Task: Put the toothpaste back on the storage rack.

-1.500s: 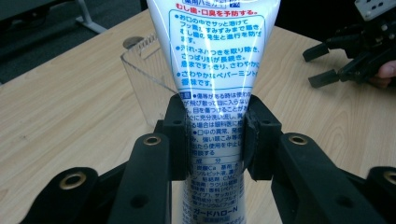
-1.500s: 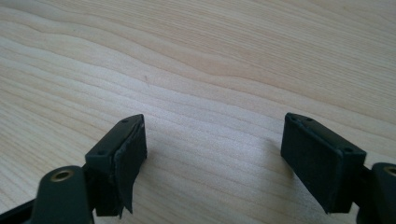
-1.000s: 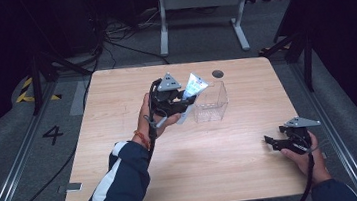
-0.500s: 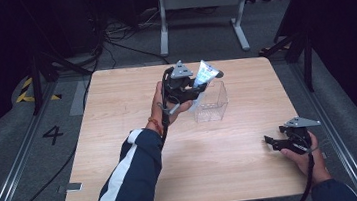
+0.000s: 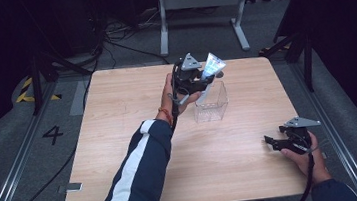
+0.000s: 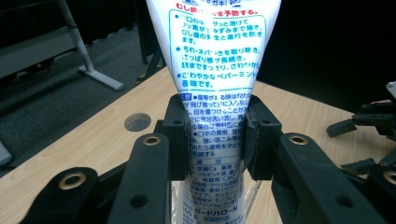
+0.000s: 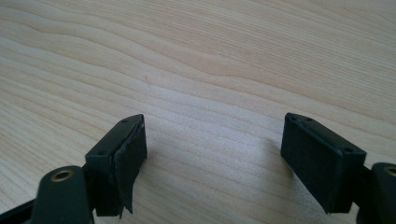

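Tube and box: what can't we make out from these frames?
- Tube ends: left gripper view, top cut by the frame edge, bottom hidden behind the left gripper.
- Cap on or off: high view, tube too small, lower end hidden by the gripper.
- Box contents: high view, clear walls, too small to tell.
- Tube tip inside the box or above it: high view, cannot tell.
- Right gripper: open over bare table.
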`<state>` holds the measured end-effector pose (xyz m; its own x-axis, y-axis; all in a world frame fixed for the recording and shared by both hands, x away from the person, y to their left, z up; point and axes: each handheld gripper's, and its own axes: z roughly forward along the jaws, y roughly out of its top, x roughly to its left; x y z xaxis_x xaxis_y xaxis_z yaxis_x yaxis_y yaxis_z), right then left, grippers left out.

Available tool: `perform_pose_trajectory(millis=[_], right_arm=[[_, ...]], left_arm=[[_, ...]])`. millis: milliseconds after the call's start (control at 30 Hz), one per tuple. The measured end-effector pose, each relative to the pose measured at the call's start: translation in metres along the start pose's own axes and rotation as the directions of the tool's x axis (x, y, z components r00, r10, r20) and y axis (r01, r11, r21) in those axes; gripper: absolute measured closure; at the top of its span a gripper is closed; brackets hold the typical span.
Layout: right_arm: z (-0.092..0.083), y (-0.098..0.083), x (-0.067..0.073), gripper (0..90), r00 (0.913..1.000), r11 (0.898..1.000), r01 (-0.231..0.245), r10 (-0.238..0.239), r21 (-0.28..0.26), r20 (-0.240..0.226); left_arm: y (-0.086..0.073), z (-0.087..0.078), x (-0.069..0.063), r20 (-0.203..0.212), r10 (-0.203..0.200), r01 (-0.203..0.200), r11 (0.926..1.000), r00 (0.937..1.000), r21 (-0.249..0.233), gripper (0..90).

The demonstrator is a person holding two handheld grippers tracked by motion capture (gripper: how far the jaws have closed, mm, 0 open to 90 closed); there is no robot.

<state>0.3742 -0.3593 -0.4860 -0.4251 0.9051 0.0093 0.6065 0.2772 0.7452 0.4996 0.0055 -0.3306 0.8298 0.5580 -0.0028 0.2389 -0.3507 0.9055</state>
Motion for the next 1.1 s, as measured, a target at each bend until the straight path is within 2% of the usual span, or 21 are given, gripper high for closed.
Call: perform_pose_trajectory(millis=[133,333,600,800,900,1100], right_arm=[[0.000,0.000,0.000,22.7,1.0000,1.000,0.002,-0.002,-0.001,0.000],[0.000,0.000,0.000,22.8,1.0000,1.000,0.003,-0.003,-0.001,0.001],[0.000,0.000,0.000,22.7,1.0000,1.000,0.007,-0.007,-0.001,-0.006],[0.000,0.000,0.000,22.7,0.9999,1.000,0.016,-0.016,-0.001,-0.006],[0.000,0.000,0.000,22.8,0.9998,1.000,0.017,-0.017,-0.001,-0.007],[0.000,0.000,0.000,22.7,0.9998,1.000,0.017,-0.017,-0.001,-0.008]], left_arm=[[-0.005,0.008,0.005,-0.009,-0.010,0.010,0.9999,0.9999,-0.005,67.4],[-0.012,0.018,0.009,-0.008,-0.037,0.036,0.9979,0.9993,-0.053,67.3],[-0.019,0.031,0.010,-0.008,-0.041,0.041,0.9978,0.9991,-0.052,67.1],[-0.025,0.035,0.013,-0.029,-0.026,0.024,0.9983,0.9992,-0.053,66.8],[-0.030,0.037,0.014,-0.022,-0.034,0.032,0.9972,0.9992,-0.067,66.6],[-0.038,0.040,0.014,-0.026,-0.036,0.034,0.9977,0.9990,-0.058,66.2]])
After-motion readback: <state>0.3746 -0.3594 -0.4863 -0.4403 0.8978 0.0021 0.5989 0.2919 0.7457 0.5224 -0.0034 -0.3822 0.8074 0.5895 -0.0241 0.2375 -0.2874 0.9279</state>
